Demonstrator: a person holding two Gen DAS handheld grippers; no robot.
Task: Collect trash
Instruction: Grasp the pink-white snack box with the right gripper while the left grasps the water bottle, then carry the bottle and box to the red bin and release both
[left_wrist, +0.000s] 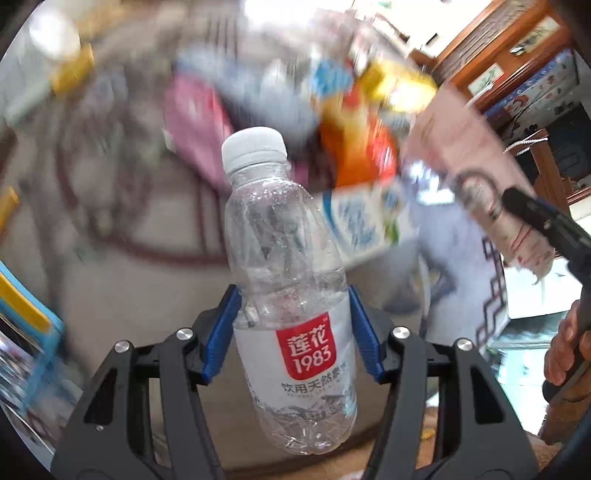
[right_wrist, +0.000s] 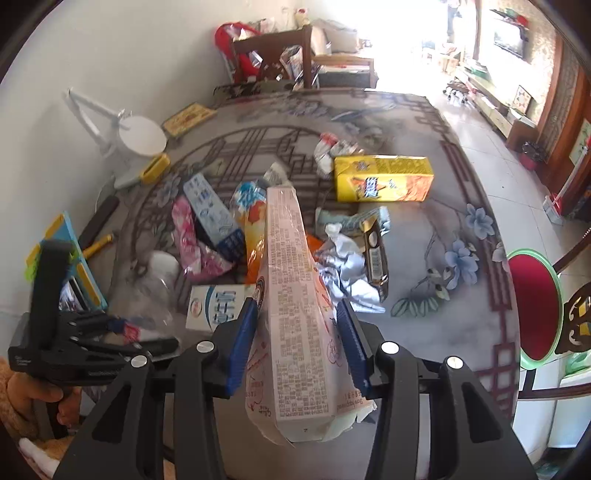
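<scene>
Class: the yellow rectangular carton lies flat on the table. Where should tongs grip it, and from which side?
Grip the yellow rectangular carton across its narrow width, near the middle, coming down from above: its long flat sides are parallel, and the tabletop beside them looks bare.

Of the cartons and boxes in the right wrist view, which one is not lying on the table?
The pink carton, clamped in the right hand-held gripper. The yellow box and the blue-and-white milk carton lie on the table.

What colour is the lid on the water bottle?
White. The bottle cap shows best in the left wrist view.
</scene>
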